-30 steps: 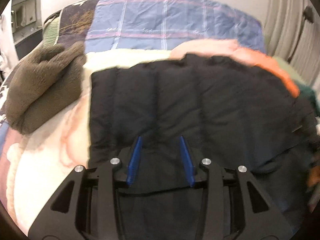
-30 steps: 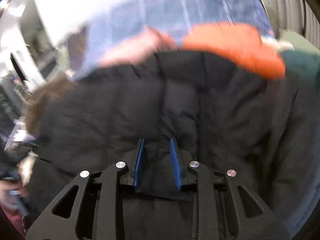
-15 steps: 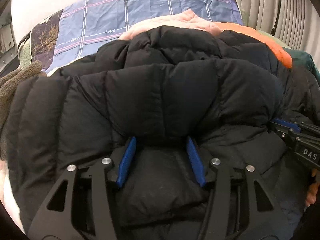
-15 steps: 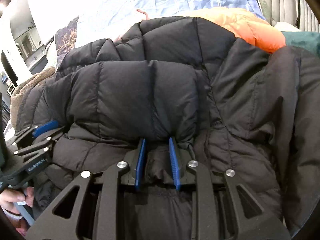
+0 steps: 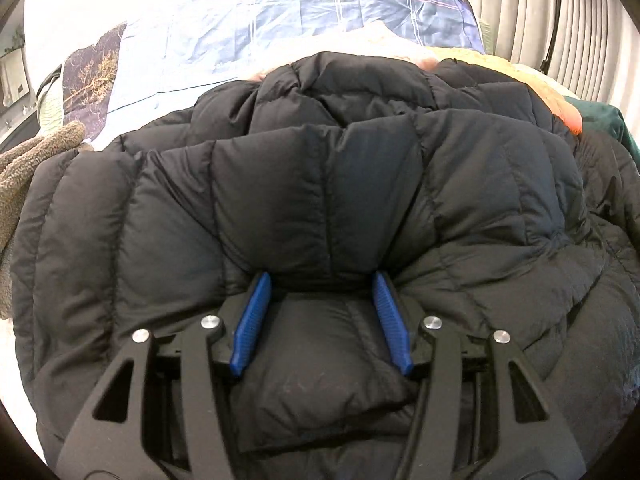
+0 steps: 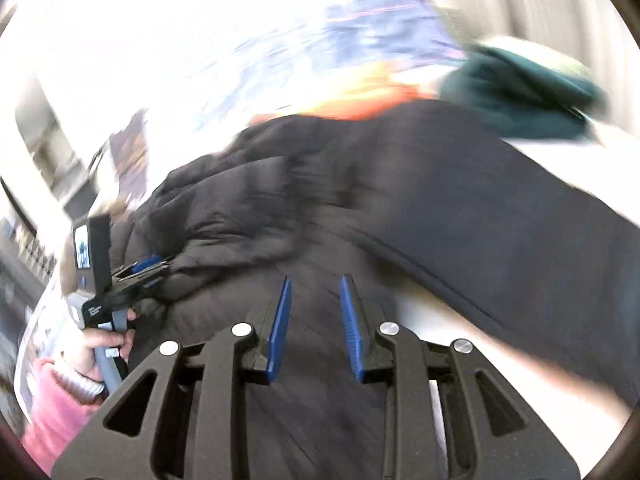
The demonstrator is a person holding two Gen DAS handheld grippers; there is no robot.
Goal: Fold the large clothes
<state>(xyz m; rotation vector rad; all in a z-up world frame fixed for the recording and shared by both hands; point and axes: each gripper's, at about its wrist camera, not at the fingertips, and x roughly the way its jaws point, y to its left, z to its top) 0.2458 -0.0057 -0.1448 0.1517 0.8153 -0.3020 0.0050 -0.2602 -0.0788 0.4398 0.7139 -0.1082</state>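
A black puffer jacket (image 5: 320, 184) lies folded over on the bed and fills the left wrist view. My left gripper (image 5: 320, 280) points down at its near edge. Its blue pads stand wide apart, with a puffy fold lying loosely between them. In the right wrist view, which is motion-blurred, the jacket (image 6: 400, 180) stretches across the middle. My right gripper (image 6: 316, 280) hovers over its near part, jaws narrowly apart, and both inner pad faces show bare. The left gripper (image 6: 148, 268) appears at far left against the jacket, held by a hand (image 6: 104, 340) in a pink sleeve.
A brown fleece (image 5: 24, 168) lies left of the jacket. An orange garment (image 5: 560, 108) and a dark green one (image 6: 520, 92) sit behind it on the right. A blue plaid cover (image 5: 320, 12) spans the back. White bedding (image 6: 440, 320) shows under the jacket's right edge.
The jacket's flat panel was folded over into a thick bundle. The left jaws widened around its fold. The right gripper let go of its fold and swung away to the right.
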